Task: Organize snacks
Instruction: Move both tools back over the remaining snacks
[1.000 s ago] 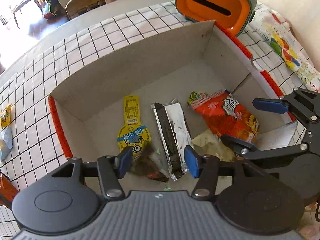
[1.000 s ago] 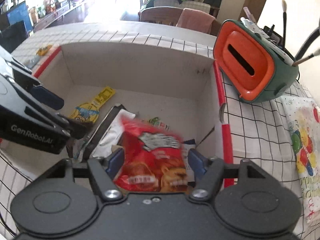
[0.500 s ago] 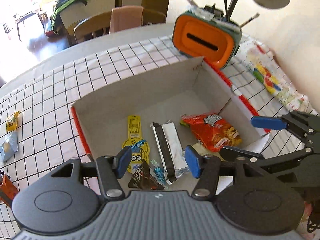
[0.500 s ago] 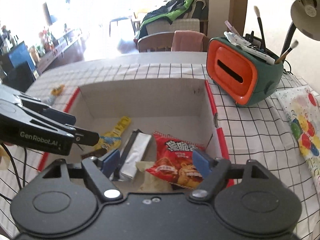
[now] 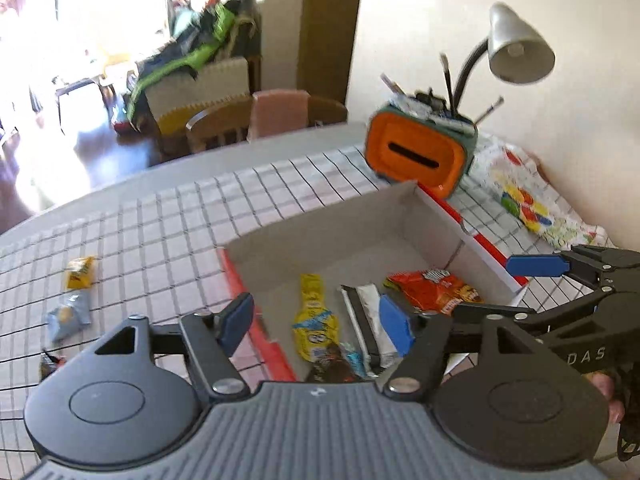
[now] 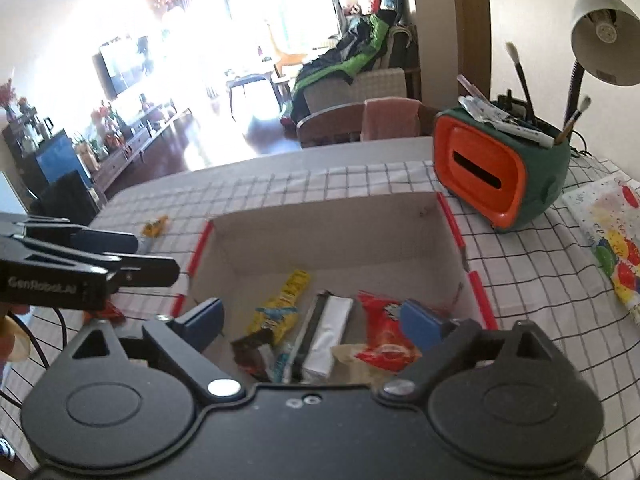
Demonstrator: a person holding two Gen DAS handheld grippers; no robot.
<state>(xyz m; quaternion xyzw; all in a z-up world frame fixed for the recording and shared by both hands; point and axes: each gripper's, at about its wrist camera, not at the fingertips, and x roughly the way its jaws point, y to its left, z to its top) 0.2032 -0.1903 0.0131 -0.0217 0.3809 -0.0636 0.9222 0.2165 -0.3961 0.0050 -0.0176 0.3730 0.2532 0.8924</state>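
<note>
Both empty, jaws opening: left gripper, right gripper, above the open grey cardboard box holding the red crisp packet. About 3 loose snack packets, blurred, left on checked cloth. Best to swing left, approach low, pinch 1 squarely.

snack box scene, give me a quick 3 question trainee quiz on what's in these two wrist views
1. True or false: the red chip bag lies inside the cardboard box.
2. Which is held by the right gripper? A) the yellow snack pack B) the silver bar wrapper C) nothing
3. Fill in: the snacks not yet boxed, such as the small yellow packet, lie on the checked ____.

Key: 1 true. 2 C; its jaws are opening with nothing between them, as are those of the left gripper. 3 tablecloth.
</note>
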